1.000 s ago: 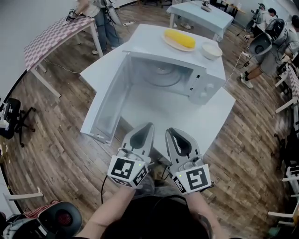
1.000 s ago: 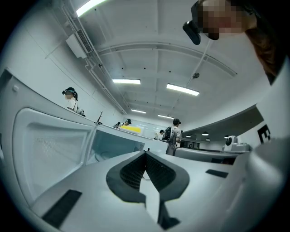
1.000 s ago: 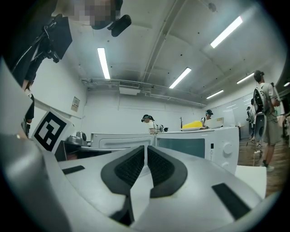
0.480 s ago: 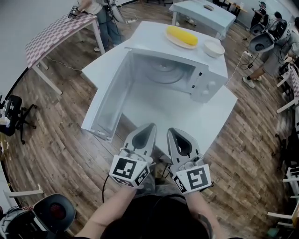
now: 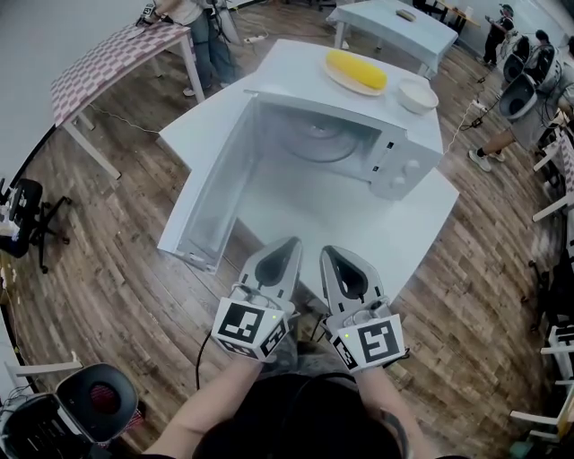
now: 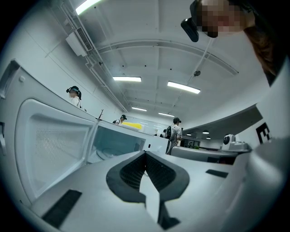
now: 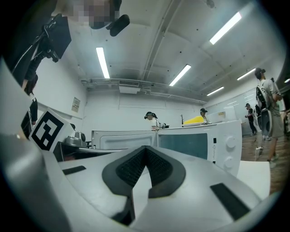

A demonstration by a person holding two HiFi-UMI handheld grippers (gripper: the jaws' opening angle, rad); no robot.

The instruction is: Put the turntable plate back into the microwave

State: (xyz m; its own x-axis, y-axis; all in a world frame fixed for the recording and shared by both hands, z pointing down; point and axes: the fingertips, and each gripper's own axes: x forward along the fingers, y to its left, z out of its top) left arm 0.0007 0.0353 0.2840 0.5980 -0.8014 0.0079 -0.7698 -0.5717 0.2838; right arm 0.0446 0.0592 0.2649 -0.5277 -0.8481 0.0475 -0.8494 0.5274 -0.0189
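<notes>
The white microwave (image 5: pixel 399 166) stands on a white table (image 5: pixel 421 224) with its door (image 5: pixel 211 193) swung wide open to the left. Inside the cavity lies the round glass turntable plate (image 5: pixel 318 139). My left gripper (image 5: pixel 289 242) and right gripper (image 5: pixel 326 251) hover side by side at the table's near edge, well short of the oven. Both are shut with nothing between the jaws. In the left gripper view the left gripper (image 6: pixel 145 153) points at the open door (image 6: pixel 54 145). From the right gripper (image 7: pixel 145 147) I see the microwave (image 7: pixel 204 142) and its control panel.
On top of the microwave rest a plate of yellow corn (image 5: pixel 356 72) and a white bowl (image 5: pixel 418 95). A checkered table (image 5: pixel 108 63) stands at the far left, a pale table (image 5: pixel 395 22) behind. People stand at the right. A black chair (image 5: pixel 22 220) sits at the left.
The head view has drifted slightly, so the microwave sits a little to the right in the picture. Both grippers stay shut in the same place.
</notes>
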